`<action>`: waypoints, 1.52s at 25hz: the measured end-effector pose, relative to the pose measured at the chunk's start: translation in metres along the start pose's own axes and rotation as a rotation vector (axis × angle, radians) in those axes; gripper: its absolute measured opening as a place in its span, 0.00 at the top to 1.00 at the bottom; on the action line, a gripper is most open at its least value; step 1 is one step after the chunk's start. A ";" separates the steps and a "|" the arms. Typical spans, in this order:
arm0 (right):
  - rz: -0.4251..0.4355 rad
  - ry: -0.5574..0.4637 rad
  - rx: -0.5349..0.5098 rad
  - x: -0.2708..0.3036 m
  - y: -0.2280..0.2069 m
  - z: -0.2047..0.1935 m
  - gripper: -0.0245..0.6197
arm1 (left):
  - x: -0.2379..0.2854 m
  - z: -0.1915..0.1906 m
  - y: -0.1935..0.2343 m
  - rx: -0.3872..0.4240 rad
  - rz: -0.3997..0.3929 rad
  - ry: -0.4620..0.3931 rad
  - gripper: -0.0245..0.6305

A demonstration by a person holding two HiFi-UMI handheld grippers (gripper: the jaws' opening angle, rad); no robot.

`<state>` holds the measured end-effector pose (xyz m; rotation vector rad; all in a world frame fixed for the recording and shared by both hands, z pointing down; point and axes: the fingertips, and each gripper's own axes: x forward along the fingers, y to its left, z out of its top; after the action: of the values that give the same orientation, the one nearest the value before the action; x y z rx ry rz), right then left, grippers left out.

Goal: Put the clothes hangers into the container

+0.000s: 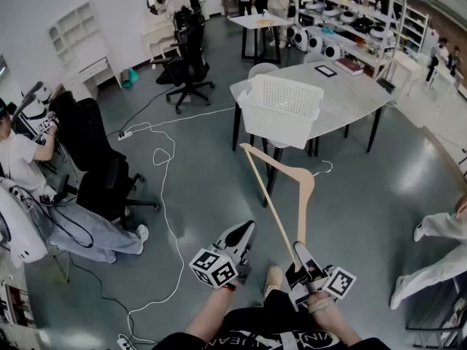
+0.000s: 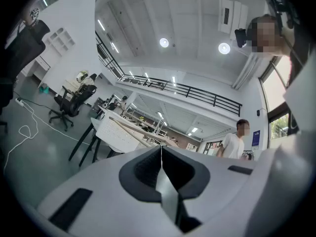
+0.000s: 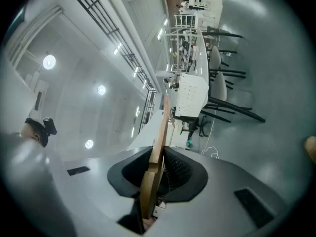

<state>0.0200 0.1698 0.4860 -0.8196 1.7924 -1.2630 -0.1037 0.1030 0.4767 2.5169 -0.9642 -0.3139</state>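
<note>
Grey floor (image 1: 182,166); right tongs (image 1: 300,252) on hanger (image 1: 306,195), hook (image 1: 328,166) only from above

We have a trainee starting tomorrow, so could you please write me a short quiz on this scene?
1. Which gripper holds the pale wooden clothes hanger?
2. The white perforated plastic basket stands: A on the floor; B on the pale grey table; C on a black office chair.
3. True or false: the jaws of the left gripper stand wide apart.
Key: 1 the right gripper, shut on it; 2 B; 3 false, they are shut and empty.
</note>
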 end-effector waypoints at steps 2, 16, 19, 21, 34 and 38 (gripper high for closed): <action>0.003 0.010 -0.005 0.011 -0.002 0.009 0.85 | 0.013 0.007 0.006 0.004 0.000 -0.004 0.95; 0.055 0.091 -0.072 0.082 -0.012 0.088 0.85 | 0.111 0.035 0.044 0.018 0.003 -0.012 0.94; 0.063 0.110 -0.086 0.095 -0.015 0.105 0.85 | 0.134 0.039 0.051 0.025 0.002 -0.016 0.94; 0.059 0.114 -0.084 0.102 -0.021 0.116 0.85 | 0.147 0.041 0.057 0.028 0.004 -0.021 0.94; 0.062 0.120 -0.090 0.125 -0.033 0.161 0.85 | 0.191 0.048 0.069 0.027 -0.001 -0.039 0.94; 0.056 0.116 -0.085 0.130 -0.039 0.171 0.85 | 0.203 0.050 0.076 0.033 0.003 -0.037 0.94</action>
<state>0.1080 -0.0286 0.4582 -0.7503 1.9596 -1.2271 -0.0173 -0.1007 0.4560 2.5477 -0.9946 -0.3480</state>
